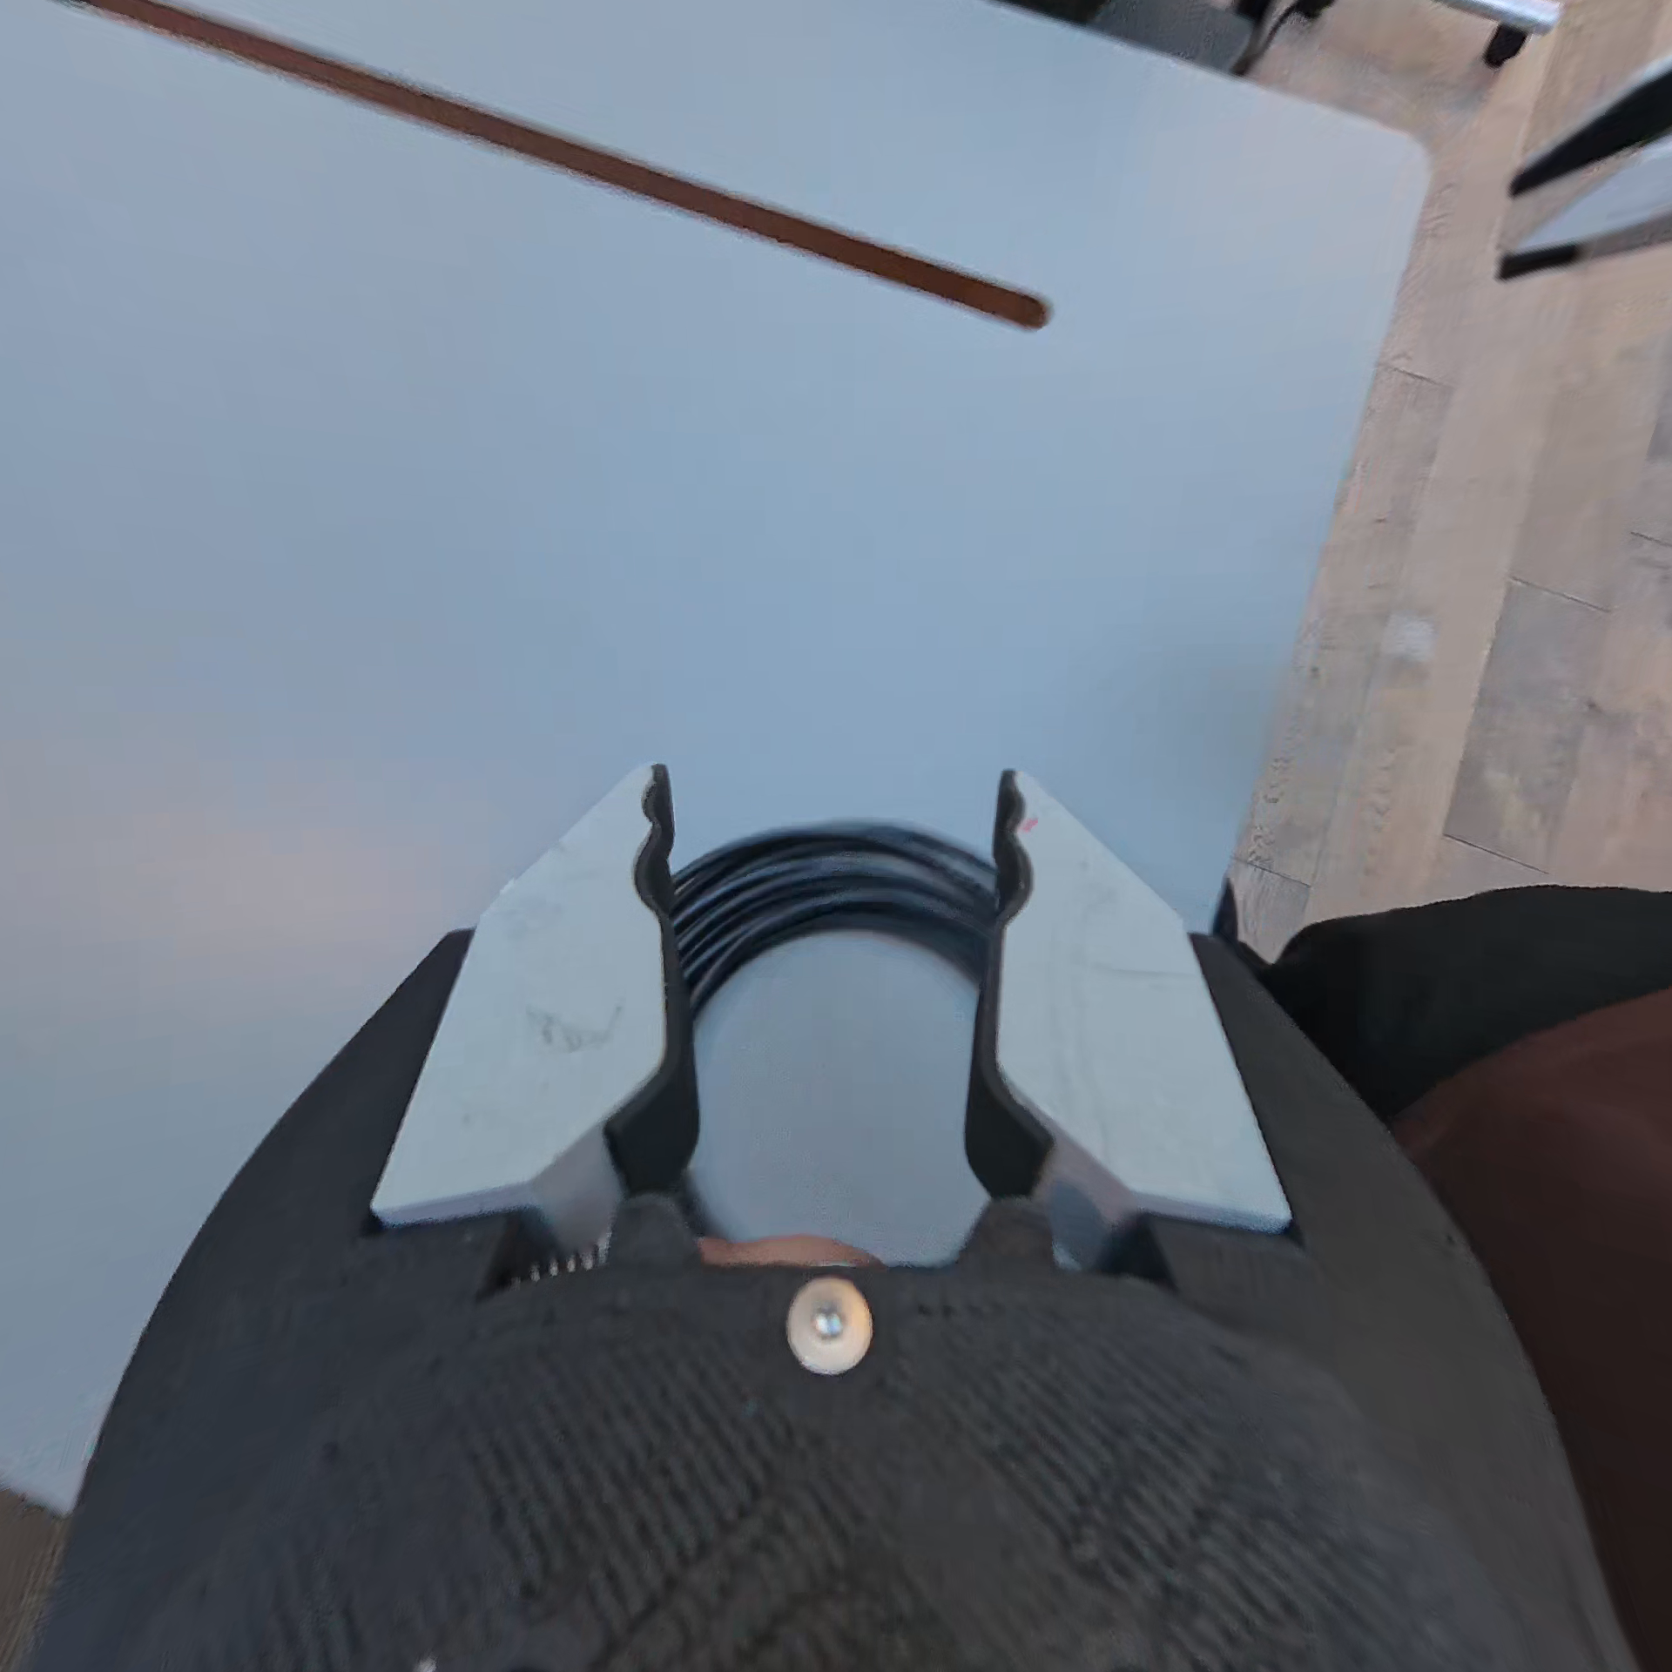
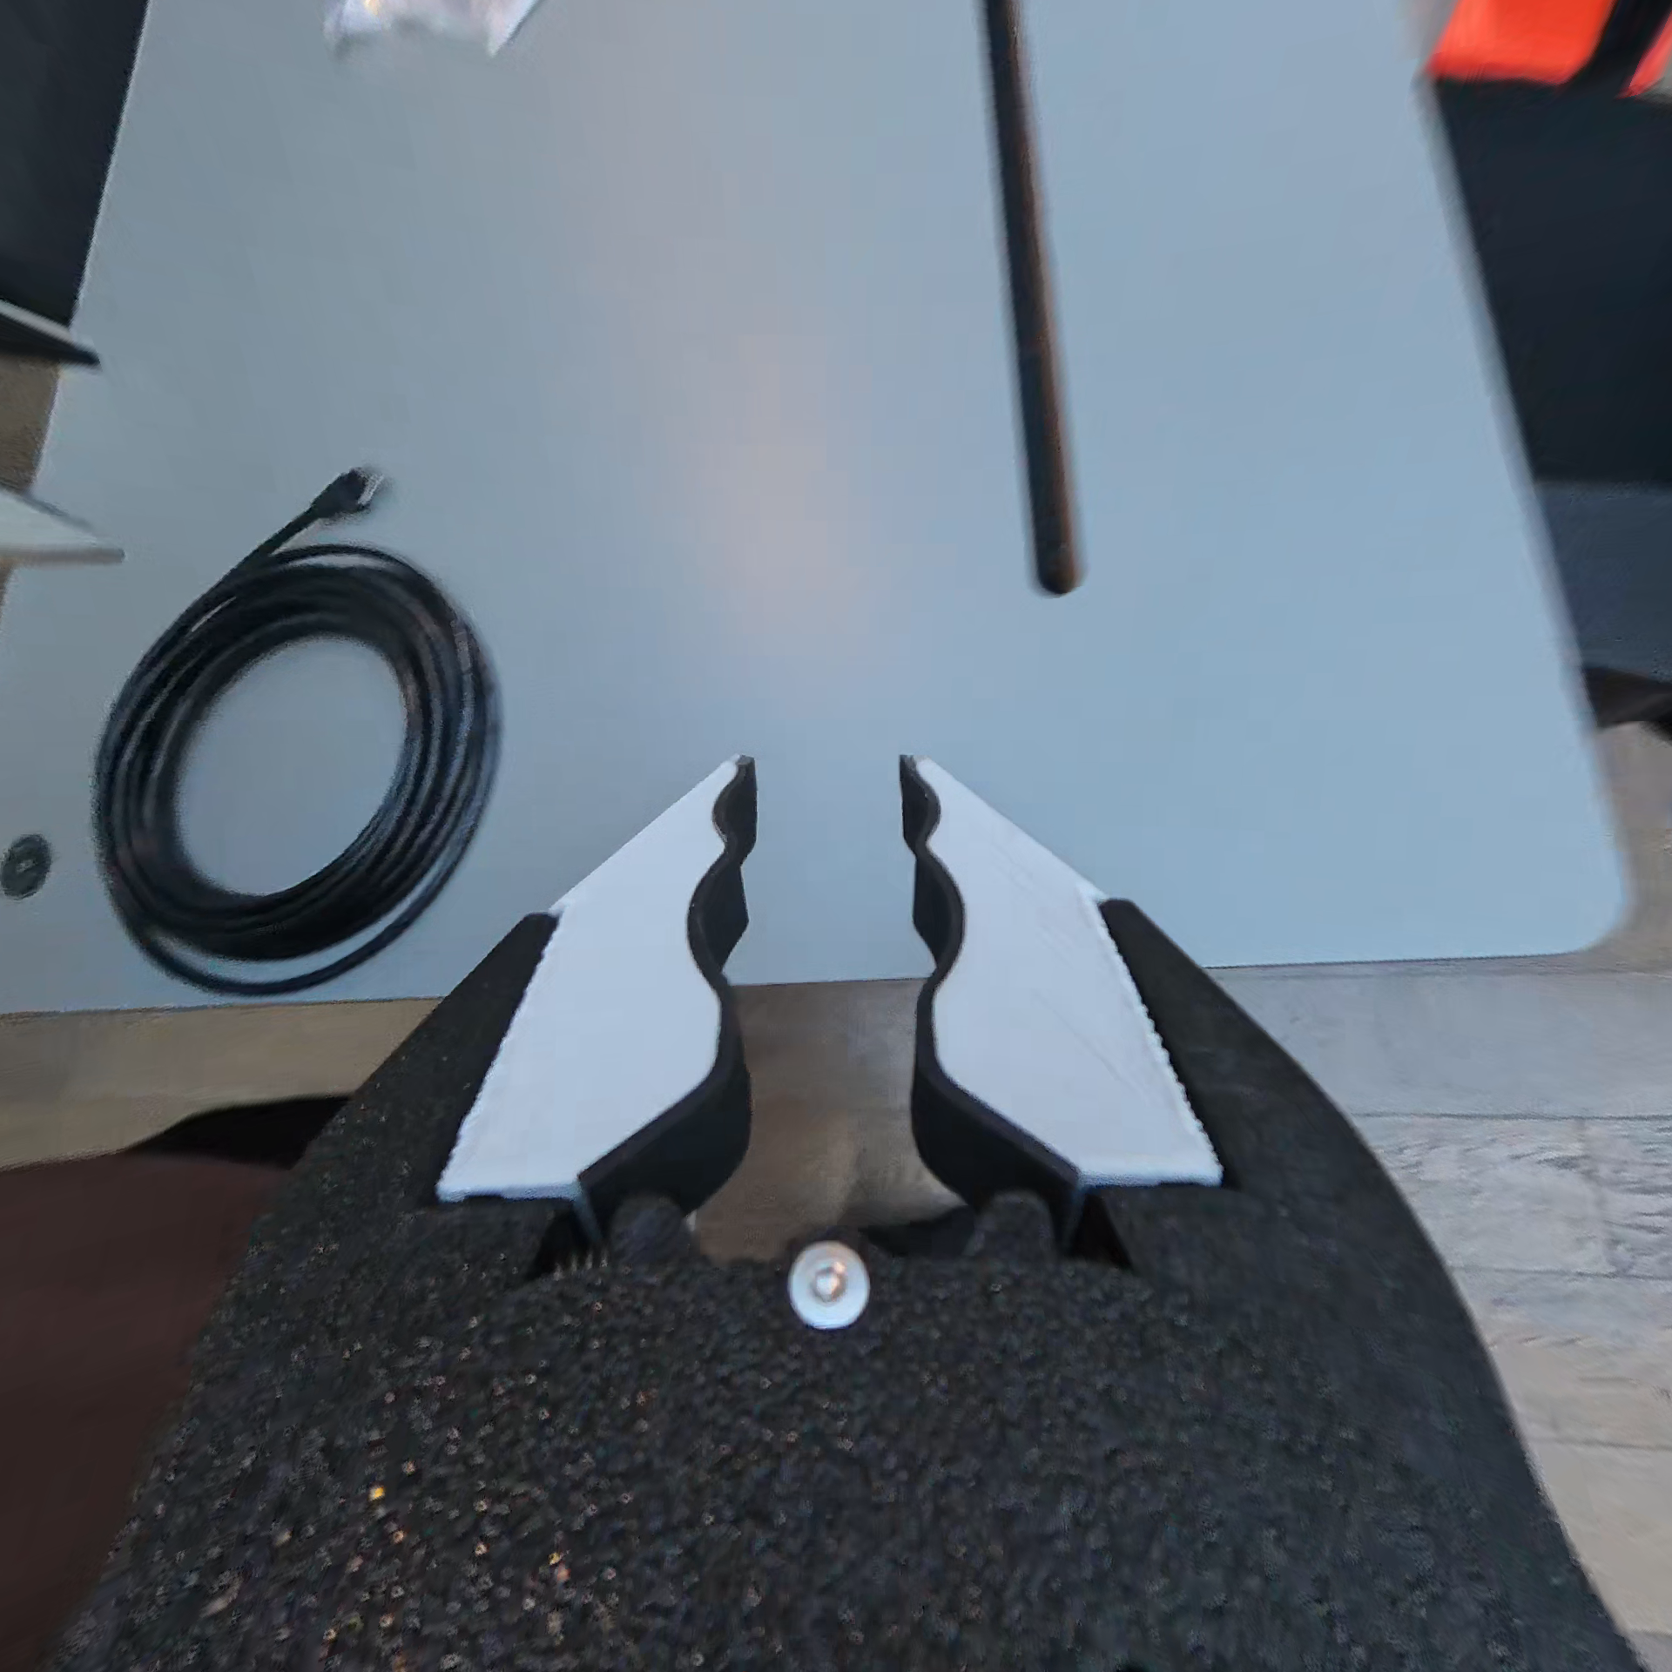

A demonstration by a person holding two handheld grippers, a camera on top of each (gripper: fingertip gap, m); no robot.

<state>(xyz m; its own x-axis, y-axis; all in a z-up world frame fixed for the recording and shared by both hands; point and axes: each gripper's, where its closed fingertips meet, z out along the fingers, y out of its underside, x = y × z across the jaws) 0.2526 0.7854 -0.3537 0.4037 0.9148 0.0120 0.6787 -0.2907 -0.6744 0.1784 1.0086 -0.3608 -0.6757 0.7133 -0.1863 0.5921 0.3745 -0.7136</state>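
Note:
A coil of black cable [image 1: 814,869] lies on a pale grey table [image 1: 633,543]. My left gripper [image 1: 832,787] is open and hovers right over the coil. The coil's far arc shows between the two fingers, and its sides are hidden behind them. In the right wrist view the same coil [image 2: 466,715] lies at the left, with its plug end [image 2: 348,493] pointing away. My right gripper [image 2: 828,778] is open and empty. It is over the table's [image 2: 724,407] near edge, to the right of the coil and apart from it.
A long dark slot [image 1: 633,176] runs across the tabletop; it also shows in the right wrist view [image 2: 1031,299]. A round grommet [image 2: 23,864] sits at the left edge. Crumpled clear plastic [image 2: 416,18] lies at the far side. Wooden floor [image 1: 1493,633] surrounds the table.

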